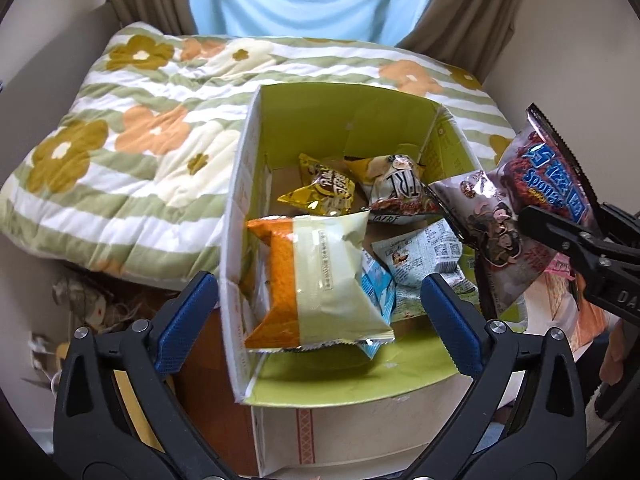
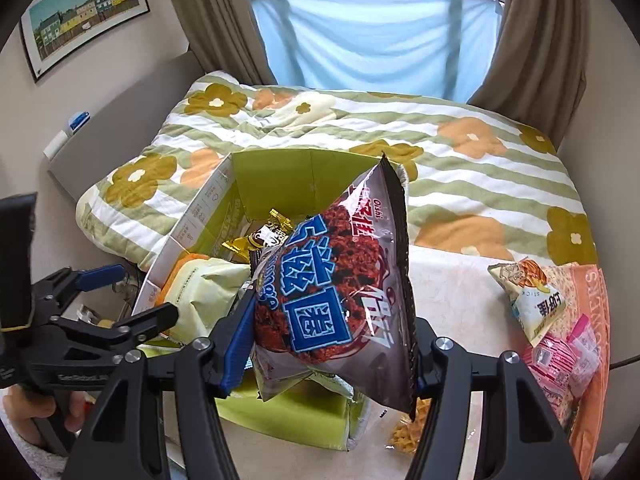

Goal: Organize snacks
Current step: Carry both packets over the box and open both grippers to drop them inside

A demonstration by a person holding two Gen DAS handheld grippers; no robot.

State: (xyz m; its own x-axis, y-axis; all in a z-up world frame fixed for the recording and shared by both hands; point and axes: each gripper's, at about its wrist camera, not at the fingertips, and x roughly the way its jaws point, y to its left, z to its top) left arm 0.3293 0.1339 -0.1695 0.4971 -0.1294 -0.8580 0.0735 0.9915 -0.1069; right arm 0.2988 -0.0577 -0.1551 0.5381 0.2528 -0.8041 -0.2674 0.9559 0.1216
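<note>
Landmark: green box [image 1: 344, 120], open top, sitting at the near edge of the floral quilt [image 1: 132, 128].

Left gripper [image 1: 320, 296]: angled steeply down over the box's near-left corner, jaws spread wide, nothing between the pads. One blue pad sits outside the box's left wall, the other over the box interior. The orange-and-cream packet [image 1: 320, 280] lies inside the box right below it, not gripped.

Right gripper [image 2: 332, 344]: also pitched down, clamped on a silver-and-brown snack bag [image 2: 340, 280], blue pads pressing both sides. The bag hangs above the box's right edge, partly over the interior, top seal pointing toward the quilt. In the left wrist view the same bag [image 1: 520, 208] overlaps the box's right wall.

A hand [image 2: 36, 408] grips the left tool's handle, left of the box.

Inside the box, count 5 visible:
- 1 orange-and-cream packet, near-left
- 1 gold packet [image 1: 324, 192], far side
- 1 white-and-dark packet [image 1: 400, 188], beside the gold one
- 1 pale blue printed packet [image 1: 424, 256], right
- 1 blue-and-white packet [image 1: 376, 292], mostly under the orange-and-cream one

Outside, right of the box: 1 cream stick-snack packet [image 2: 528, 300], 1 pink packet [image 2: 560, 356], both on an orange-patterned bag [image 2: 592, 280]. Loose orange crumbs or snack bits [image 2: 404, 432] lie near the box's near-right corner; can't tell what they are.
</note>
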